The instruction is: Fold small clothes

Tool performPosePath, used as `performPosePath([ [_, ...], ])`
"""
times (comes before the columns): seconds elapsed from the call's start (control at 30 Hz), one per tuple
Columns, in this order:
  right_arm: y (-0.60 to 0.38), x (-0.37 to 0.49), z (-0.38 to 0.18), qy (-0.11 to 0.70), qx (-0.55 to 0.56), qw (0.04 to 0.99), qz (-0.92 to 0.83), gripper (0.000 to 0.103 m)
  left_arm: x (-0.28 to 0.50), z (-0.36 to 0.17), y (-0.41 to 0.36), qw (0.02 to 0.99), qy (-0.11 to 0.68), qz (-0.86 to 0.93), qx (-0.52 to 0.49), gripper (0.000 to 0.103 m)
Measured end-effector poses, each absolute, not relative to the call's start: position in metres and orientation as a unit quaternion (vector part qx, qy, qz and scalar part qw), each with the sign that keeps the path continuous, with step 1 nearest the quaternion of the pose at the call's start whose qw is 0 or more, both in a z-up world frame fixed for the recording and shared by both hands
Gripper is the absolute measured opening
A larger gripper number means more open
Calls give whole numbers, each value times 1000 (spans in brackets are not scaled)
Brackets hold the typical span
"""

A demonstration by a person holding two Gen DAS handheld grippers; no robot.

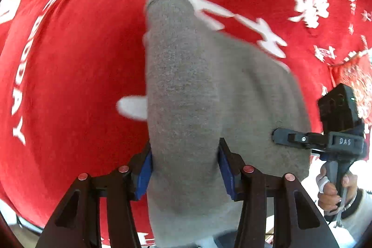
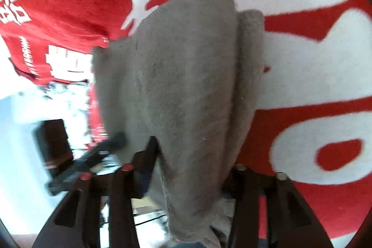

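Grey knit garment point(image 1: 186, 94) hangs in the air between the two tools, stretched over a red cloth point(image 1: 69, 62) that covers everything below. Left tongs point(image 1: 184, 169) grip one bunched end of it: the blue pads point(image 1: 145, 176) press in on either side, jaws about halfway apart around the thick roll of fabric. Right tongs point(image 2: 193, 159) have the other end, fabric heaped between the dark fingers point(image 2: 152, 150) and spilling back over them; jaws look roughly half apart on the bundle, though blur hides the pads. In the left wrist view the right tool comes at the garment's edge from the side, with a hand point(image 1: 330, 192) on its handle and a pale sleeve point(image 1: 358, 213) behind. Now the surface: the red cloth is fuzzy, printed with big white lettering point(image 1: 18, 90) and characters point(image 1: 311, 1), and it fills nearly both views. Whether a worktop lies under it, I can't tell. At the left of the right wrist view the cloth ends, and past its edge is bright, pale, blurred room.
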State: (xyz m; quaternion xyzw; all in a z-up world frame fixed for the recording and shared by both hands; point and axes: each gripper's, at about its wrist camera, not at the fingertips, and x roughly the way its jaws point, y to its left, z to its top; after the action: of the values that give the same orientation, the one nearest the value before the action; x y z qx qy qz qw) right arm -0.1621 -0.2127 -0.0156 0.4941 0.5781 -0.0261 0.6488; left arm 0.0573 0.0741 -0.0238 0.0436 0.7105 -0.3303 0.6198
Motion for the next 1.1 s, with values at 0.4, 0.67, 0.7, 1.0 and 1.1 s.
performPosePath([
  [0.4,-205,-153,26,580,364,721,-104,16,88,11,88,695,652,-300,39,53],
  [0.67,-231,-185,-3,570,407,695,-163,17,91,-25,82,695,663,-274,51,68],
  [0.7,-230,-186,-1,574,402,694,-166,17,91,-24,83,695,664,-272,50,69],
  [1.0,-198,-209,45,581,377,701,-171,17,66,8,103,710,651,-249,104,69],
  [1.1,-177,-214,56,580,365,710,-160,17,47,19,117,703,655,-258,98,69],
])
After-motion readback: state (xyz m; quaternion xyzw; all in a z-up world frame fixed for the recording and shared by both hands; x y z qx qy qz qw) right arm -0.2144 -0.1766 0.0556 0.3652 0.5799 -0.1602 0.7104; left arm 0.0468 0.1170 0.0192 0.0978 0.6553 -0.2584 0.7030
